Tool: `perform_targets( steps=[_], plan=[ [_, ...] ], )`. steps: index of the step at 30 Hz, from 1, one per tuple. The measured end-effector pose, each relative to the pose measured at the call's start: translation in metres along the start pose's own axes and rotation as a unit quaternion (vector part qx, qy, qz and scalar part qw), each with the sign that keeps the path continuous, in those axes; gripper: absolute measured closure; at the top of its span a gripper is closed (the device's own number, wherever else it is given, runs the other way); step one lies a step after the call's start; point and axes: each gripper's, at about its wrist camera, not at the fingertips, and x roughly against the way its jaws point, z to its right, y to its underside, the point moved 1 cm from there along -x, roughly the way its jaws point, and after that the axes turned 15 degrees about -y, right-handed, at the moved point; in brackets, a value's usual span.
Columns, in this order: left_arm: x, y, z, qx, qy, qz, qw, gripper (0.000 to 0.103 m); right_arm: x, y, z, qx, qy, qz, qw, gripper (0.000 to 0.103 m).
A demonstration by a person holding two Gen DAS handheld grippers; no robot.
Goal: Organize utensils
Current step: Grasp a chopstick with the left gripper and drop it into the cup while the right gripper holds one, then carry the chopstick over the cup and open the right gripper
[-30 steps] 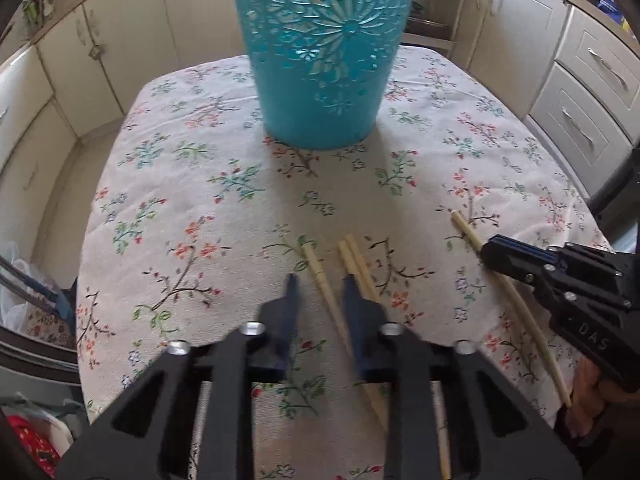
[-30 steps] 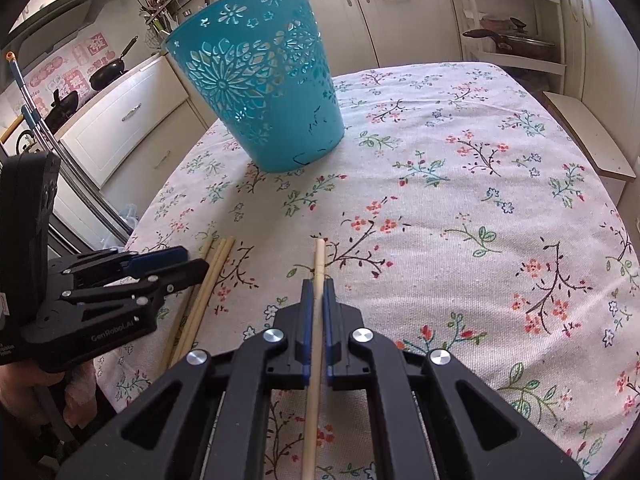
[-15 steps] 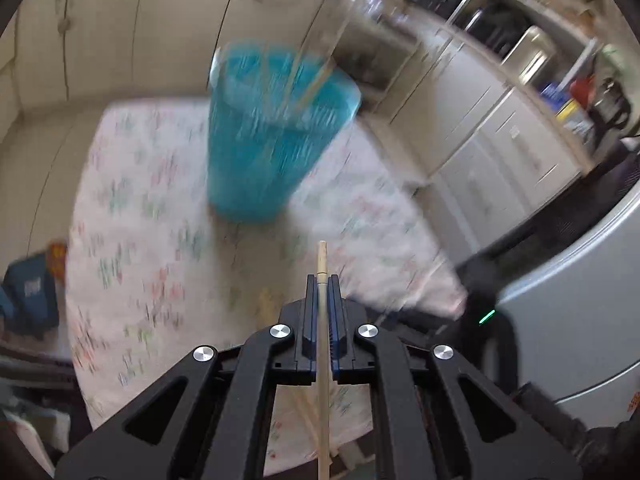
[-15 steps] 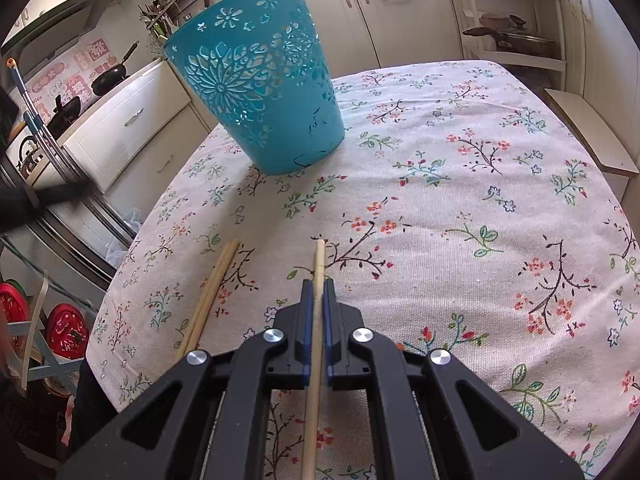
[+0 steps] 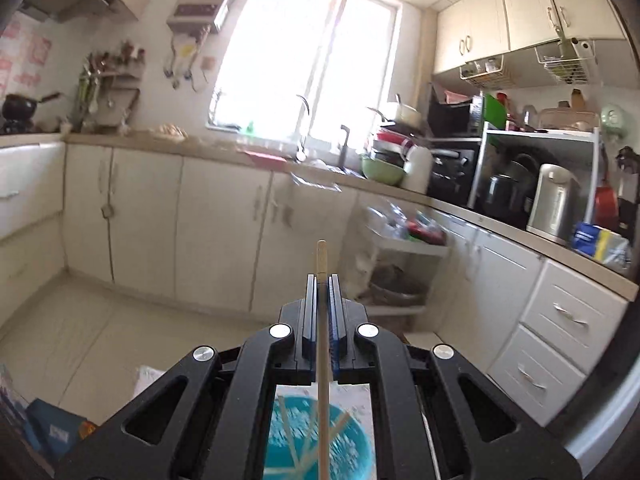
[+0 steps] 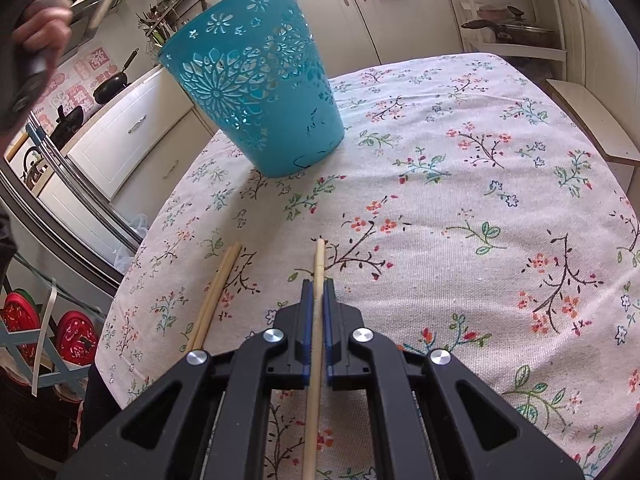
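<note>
Currently: left gripper pinching 1 chopstick above the teal basket; lower its tail inside the rim before letting go. Right gripper clamps another chopstick (on the tablecloth); 2 loose chopsticks beside.

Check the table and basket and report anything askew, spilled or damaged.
Nothing stands out. The teal basket stands upright on the floral tablecloth, with no visible damage. Two loose chopsticks lie side by side, waiting to be sorted. Each hand-held gripper is shut on one chopstick. Nothing has spilled.
</note>
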Motion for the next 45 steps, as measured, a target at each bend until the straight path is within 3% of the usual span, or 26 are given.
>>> perform_targets(
  steps=[9,18,19,22,28,30,34,36,38,41,45],
  plan=[
    [-0.044,0.033,0.005,-0.004,-0.050,0.014,0.9986,0.098,0.001,-0.001,0.003,-0.011,-0.014,0.000,1.000,0.098],
    [-0.045,0.065,0.002,-0.055,-0.051,-0.036,0.9965,0.095,0.001,-0.001,0.002,-0.005,-0.008,-0.001,1.000,0.098],
    [-0.041,0.068,0.000,-0.060,-0.050,-0.043,0.9960,0.087,0.001,-0.001,0.002,-0.004,-0.007,-0.001,1.000,0.098],
    [-0.018,0.073,-0.013,-0.062,-0.067,-0.040,0.9950,0.047,0.001,-0.001,0.001,-0.002,-0.007,-0.002,1.000,0.097],
    [0.048,0.083,-0.065,-0.034,-0.116,-0.010,0.9927,0.021,0.000,0.000,-0.005,0.007,0.010,-0.008,1.000,0.097],
    [0.057,0.100,-0.088,-0.021,-0.139,-0.028,0.9896,0.020,-0.002,0.000,-0.008,0.014,0.014,-0.010,1.000,0.093],
    [0.048,0.160,-0.135,0.008,-0.174,-0.132,0.9758,0.019,-0.009,0.003,-0.023,0.063,0.045,-0.022,0.997,0.082],
    [0.039,0.185,-0.148,0.020,-0.172,-0.174,0.9694,0.019,-0.014,0.006,-0.034,0.104,0.082,-0.031,0.991,0.084],
    [0.028,0.207,-0.152,0.020,-0.170,-0.210,0.9627,0.019,-0.017,0.008,-0.038,0.128,0.114,-0.035,0.985,0.095],
    [0.012,0.229,-0.153,0.018,-0.167,-0.262,0.9503,0.019,-0.011,0.004,-0.030,0.100,0.099,-0.034,0.990,0.097],
    [0.010,0.234,-0.156,0.032,-0.158,-0.269,0.9495,0.018,0.015,-0.005,-0.020,0.038,0.024,0.005,0.999,0.097]
  ],
)
